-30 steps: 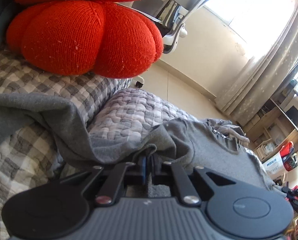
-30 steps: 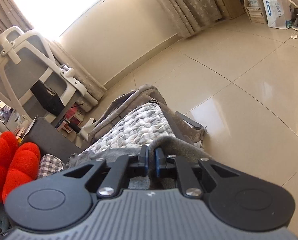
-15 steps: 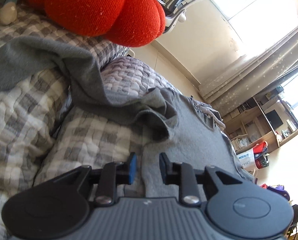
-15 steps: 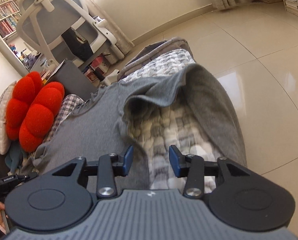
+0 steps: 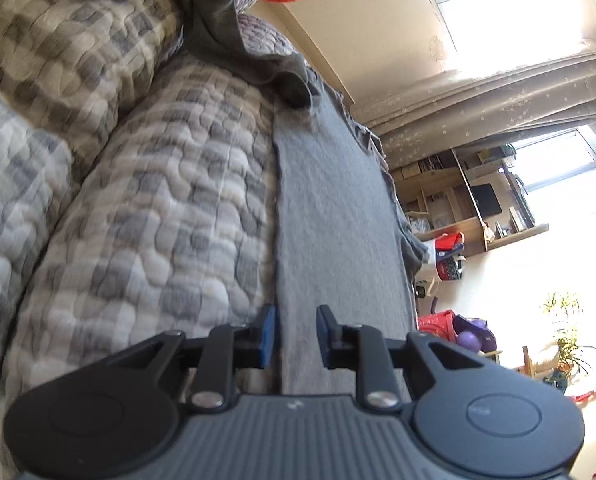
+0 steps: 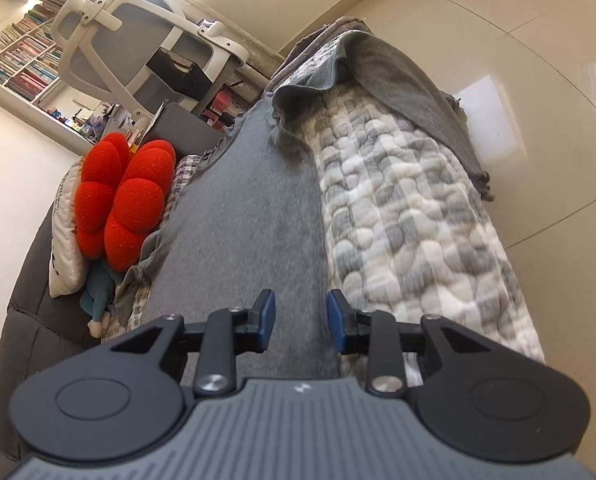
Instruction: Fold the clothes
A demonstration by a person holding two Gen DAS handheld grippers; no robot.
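In the left wrist view our left gripper (image 5: 292, 334) has its fingers a little apart and empty; the grey garment (image 5: 330, 216) lies on the checked quilt (image 5: 158, 208), a long strip running straight ahead from them, its edge between the fingers

In the right wrist view our right gripper (image 6: 300, 318) has just been closing but is narrow and empty, over the same strip, the quilt on its right

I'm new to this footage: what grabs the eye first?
The bright red flower cushion against the dark sofa back, left of the right wrist view. Then the grey garment laid flat along the checked quilt, and the white office chair behind.
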